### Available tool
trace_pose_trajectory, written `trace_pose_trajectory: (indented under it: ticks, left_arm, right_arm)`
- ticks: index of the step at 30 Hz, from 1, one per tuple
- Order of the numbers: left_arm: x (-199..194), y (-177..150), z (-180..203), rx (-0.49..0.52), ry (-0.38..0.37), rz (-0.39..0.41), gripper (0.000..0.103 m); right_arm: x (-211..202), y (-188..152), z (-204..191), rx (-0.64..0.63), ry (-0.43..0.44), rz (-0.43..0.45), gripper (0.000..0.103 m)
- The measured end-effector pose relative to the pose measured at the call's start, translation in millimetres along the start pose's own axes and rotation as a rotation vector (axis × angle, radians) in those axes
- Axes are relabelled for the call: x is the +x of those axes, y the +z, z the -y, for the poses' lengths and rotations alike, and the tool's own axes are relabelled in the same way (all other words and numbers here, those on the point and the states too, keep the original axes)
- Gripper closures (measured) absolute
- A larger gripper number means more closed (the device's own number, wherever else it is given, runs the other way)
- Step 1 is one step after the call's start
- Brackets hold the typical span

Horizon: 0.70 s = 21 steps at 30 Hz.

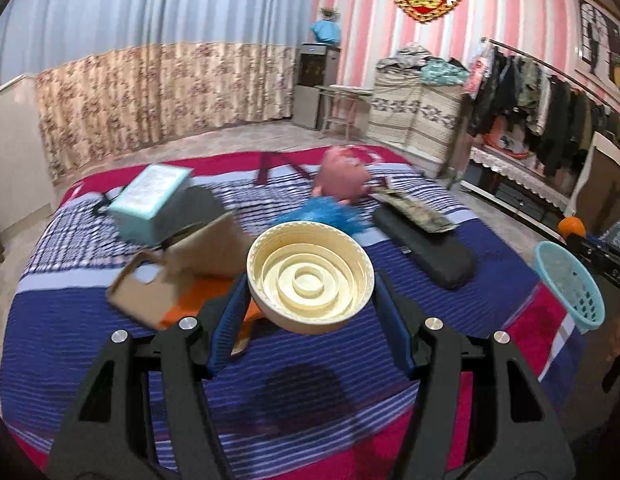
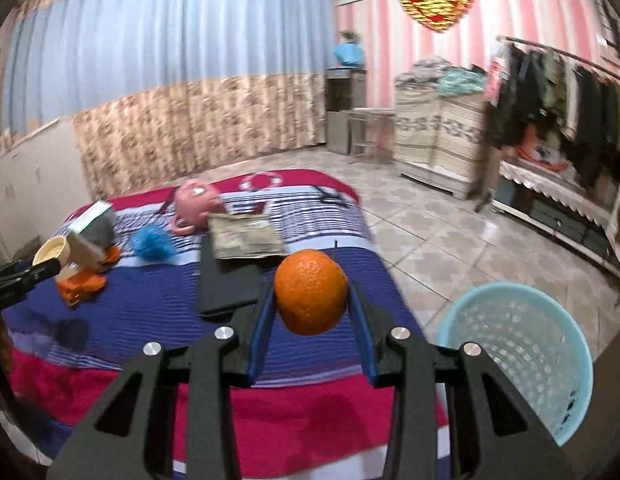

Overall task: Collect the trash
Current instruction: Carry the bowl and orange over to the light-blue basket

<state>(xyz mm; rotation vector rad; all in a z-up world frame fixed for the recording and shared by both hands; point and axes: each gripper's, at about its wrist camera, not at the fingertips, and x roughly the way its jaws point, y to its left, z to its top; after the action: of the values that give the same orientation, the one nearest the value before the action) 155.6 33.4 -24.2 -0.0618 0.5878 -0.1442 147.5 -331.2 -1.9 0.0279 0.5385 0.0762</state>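
My left gripper [image 1: 310, 300] is shut on a cream plastic lid [image 1: 310, 278] and holds it above the striped bed [image 1: 90, 344]. My right gripper [image 2: 312, 300] is shut on an orange [image 2: 311, 291] and holds it over the bed's right side. A light-blue mesh bin [image 2: 522, 356] stands on the floor right of the bed; it also shows in the left wrist view [image 1: 570, 284]. Cardboard scraps [image 1: 178, 268], an orange wrapper [image 2: 82, 284] and a crumpled blue bag [image 2: 152, 242] lie on the bed. The left gripper with the lid shows at the left edge of the right wrist view [image 2: 50, 252].
A teal box [image 1: 150, 200], a pink plush toy [image 1: 342, 176], a black case [image 1: 426, 248] with a printed packet [image 2: 246, 236] on it lie on the bed. A clothes rack [image 1: 550, 96] and covered cabinet [image 1: 418, 116] stand at the right. Tiled floor [image 2: 430, 240] lies right of the bed.
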Motion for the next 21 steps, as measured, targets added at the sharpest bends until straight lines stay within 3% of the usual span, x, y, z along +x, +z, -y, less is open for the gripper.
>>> trace_pose_trajectory:
  ticks: [21]
  left_arm:
    - [46, 16, 175, 0.155, -0.202, 0.008, 0.042]
  right_arm:
    - [-25, -21, 131, 0.200, -0.211, 0.056, 0.066]
